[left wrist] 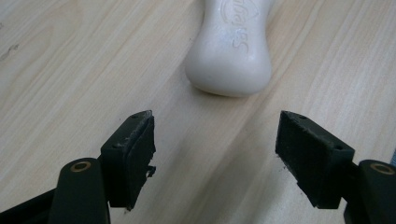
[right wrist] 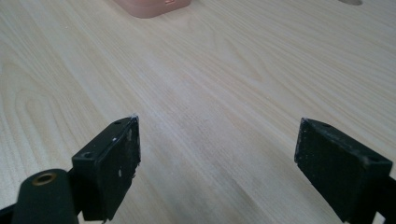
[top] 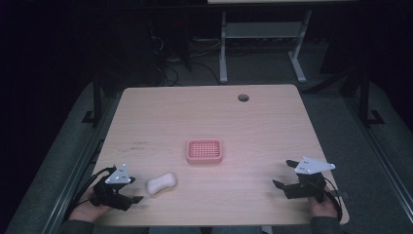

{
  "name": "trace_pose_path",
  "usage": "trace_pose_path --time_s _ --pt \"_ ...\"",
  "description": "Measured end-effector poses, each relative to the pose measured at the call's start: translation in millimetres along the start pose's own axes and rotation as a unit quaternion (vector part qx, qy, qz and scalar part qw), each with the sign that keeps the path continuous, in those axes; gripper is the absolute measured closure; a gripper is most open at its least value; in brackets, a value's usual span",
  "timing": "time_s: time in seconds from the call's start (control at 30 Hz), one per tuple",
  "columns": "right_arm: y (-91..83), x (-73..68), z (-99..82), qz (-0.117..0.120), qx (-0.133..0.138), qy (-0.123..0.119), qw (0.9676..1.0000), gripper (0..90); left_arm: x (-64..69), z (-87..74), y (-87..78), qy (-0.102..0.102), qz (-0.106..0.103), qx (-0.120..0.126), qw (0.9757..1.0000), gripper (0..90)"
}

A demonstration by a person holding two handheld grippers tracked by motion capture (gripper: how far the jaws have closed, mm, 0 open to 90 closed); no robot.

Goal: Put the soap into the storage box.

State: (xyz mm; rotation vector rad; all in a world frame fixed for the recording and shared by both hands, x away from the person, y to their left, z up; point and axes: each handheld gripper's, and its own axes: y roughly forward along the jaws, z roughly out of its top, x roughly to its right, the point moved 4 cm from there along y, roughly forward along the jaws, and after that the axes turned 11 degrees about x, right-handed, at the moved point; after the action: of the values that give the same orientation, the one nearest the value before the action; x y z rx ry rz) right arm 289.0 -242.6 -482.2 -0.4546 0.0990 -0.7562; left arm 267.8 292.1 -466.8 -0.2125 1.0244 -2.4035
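With jaws apart, the left gripper [left wrist: 215,154] faces the soap [left wrist: 231,44] just ahead; a glancing close could skid it along the worktop [left wrist: 70,70].

You are looking at a white, waisted bar of soap [top: 161,184] — it is lying flat on the pale wooden table [top: 253,122], near the front edge and left of centre, its long axis slanting up to the right. Embossed lettering is showing on its top face — one rounded end is pointing toward you.

One soap bar [top: 161,183], one pink tray [top: 204,151]
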Motion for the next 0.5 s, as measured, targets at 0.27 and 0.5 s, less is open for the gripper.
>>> trace_pose_path --time_s 0.27,0.5 --pt "0.9 -0.7 0.5 0.001 -0.002 -0.004 1.0 13.6 0.6 3.7 -0.7 0.004 0.003 0.005 1.0 28.0" --pt "1.8 -0.5 0.4 0.001 -0.005 -0.003 1.0 13.6 -0.1 7.6 1.9 0.011 -0.002 0.001 0.9999 28.0"
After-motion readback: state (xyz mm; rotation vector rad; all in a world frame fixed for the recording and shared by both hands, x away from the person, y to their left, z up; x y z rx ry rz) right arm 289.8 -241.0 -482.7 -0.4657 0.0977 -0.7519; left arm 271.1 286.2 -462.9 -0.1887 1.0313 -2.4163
